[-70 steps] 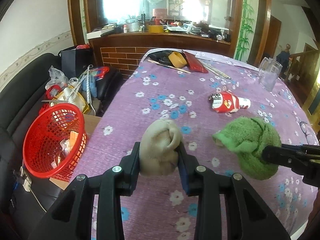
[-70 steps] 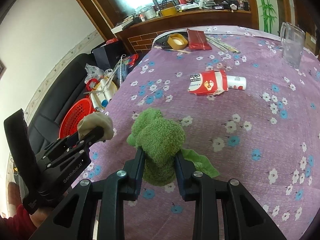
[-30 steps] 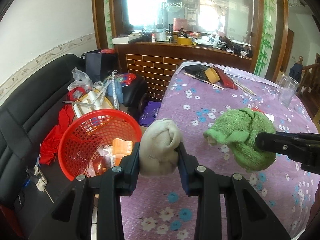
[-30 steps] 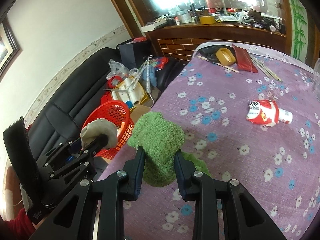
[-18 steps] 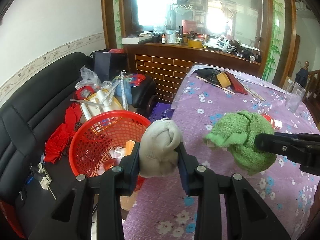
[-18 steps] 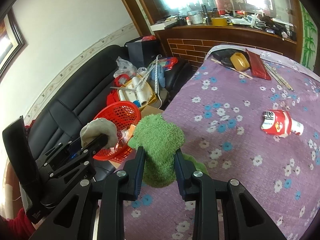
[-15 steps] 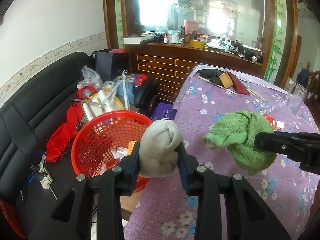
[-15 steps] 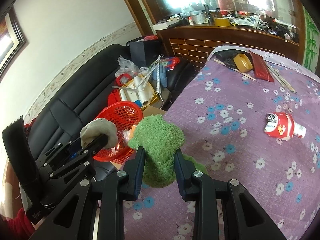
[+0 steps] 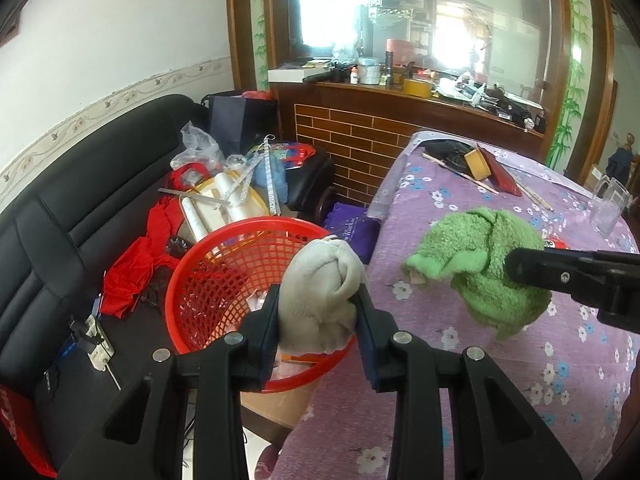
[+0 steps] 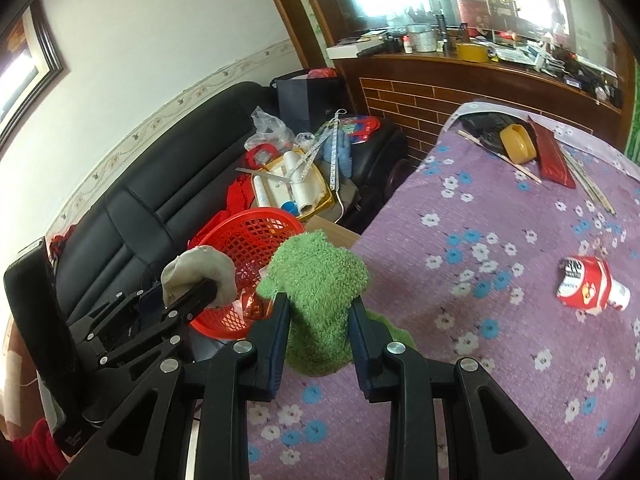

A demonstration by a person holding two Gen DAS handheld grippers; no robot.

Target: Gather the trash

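There were two grippers (image 9: 318,320) (image 10: 318,322), two cloth wads, one beige (image 9: 320,296) and one green (image 10: 318,292), one red basket (image 9: 240,264), one carton (image 10: 592,288), one glass (image 9: 610,210).

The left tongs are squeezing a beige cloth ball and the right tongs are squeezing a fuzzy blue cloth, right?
Almost. The left tongs do squeeze the beige cloth ball, but the fuzzy cloth in the right tongs is green, not blue. The right wrist view shows it.

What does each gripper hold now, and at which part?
The left gripper clamps a balled beige cloth around its lower half. The right gripper clamps a bunched green towel near its bottom.
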